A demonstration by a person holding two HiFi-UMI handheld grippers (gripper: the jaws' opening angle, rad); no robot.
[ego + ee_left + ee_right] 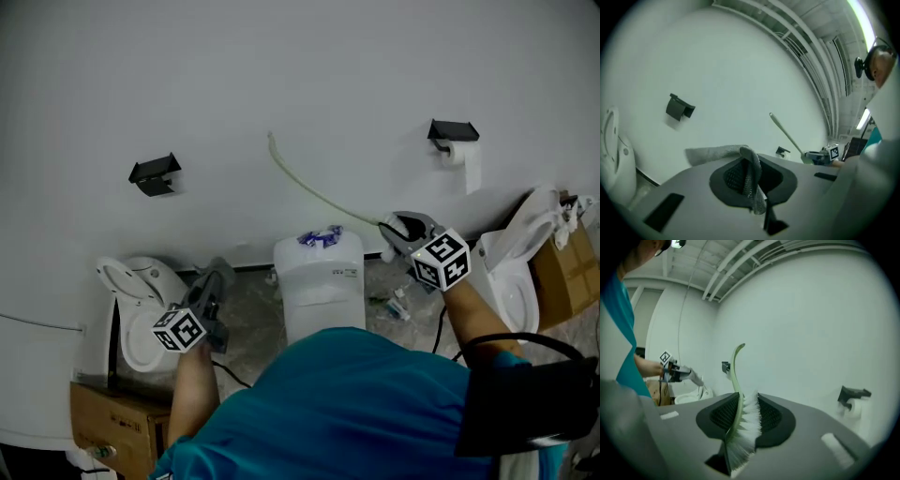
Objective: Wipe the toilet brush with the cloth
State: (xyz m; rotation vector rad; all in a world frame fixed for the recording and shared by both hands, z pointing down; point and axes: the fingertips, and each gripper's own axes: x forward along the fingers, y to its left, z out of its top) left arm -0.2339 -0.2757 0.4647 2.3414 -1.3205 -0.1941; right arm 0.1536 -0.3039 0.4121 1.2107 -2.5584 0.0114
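Observation:
My right gripper (400, 229) (743, 420) is shut on the toilet brush (746, 423) at its white bristle head. Its pale green handle (314, 190) slants up and left across the white wall. In the right gripper view the handle curves upward from the jaws. My left gripper (214, 283) (751, 179) is shut on a grey cloth (749, 174), and a flap of it hangs out to the left. In the head view the cloth is hard to make out at the jaws. The two grippers are well apart, and each shows in the other's view: the right gripper (820, 156), the left gripper (677, 373).
Three toilets stand along the wall: left toilet (141, 300), middle cistern (319, 277) with a blue-white item (322, 237) on top, right toilet (511, 272). Wall fittings: a black holder (155, 173), a paper roll holder (455, 139). Cardboard boxes (117, 417) (567, 272) sit at both sides.

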